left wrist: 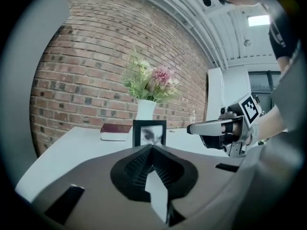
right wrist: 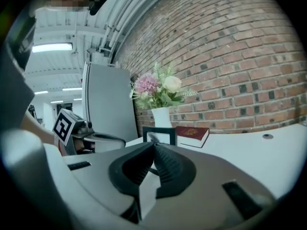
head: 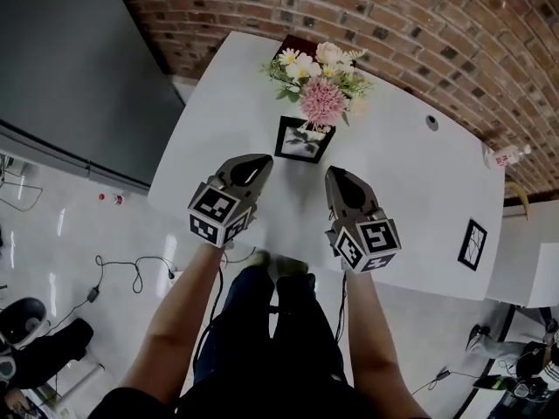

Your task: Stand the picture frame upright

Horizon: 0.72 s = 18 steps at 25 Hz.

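A small black picture frame [head: 303, 140] stands upright on the white table [head: 410, 182], just in front of the flower vase. Its photo faces me in the left gripper view [left wrist: 149, 133] and in the right gripper view [right wrist: 160, 135]. My left gripper [head: 262, 160] hovers a little short of the frame on its left, jaws shut with nothing between them [left wrist: 151, 147]. To the right, my right gripper [head: 336, 175] is at about the same distance, also shut and empty [right wrist: 154, 145]. Neither touches the frame.
A white vase of pink and white flowers [head: 319, 85] stands behind the frame, with a dark red book [right wrist: 192, 134] beside it by the brick wall. Another black frame [head: 472, 243] is near the table's right end. A bottle [head: 507, 155] lies at the far right.
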### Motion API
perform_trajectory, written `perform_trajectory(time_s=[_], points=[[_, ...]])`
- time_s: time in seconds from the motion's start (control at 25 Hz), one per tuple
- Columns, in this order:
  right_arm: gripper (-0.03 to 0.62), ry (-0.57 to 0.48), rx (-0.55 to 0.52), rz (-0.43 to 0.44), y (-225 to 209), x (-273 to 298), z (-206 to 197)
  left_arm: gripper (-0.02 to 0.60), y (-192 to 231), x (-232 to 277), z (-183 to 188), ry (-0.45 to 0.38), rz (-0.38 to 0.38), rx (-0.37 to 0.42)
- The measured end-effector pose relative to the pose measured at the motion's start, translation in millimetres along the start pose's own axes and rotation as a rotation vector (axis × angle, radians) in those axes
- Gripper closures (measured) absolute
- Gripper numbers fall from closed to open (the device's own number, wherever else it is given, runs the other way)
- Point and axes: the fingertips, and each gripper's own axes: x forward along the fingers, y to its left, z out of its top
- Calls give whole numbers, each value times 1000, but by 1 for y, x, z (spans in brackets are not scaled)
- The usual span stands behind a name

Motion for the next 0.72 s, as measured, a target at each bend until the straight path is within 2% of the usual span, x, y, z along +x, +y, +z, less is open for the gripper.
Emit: perform_trajectory(time_s=[0.32,0.72], points=[[589,-35,-17,-3,33,-43,12,580,-27,-41,22,-68,-37,22],[589,-65,-33,27,55,-90,25,581,-46,-93,49,-177,65,-32]])
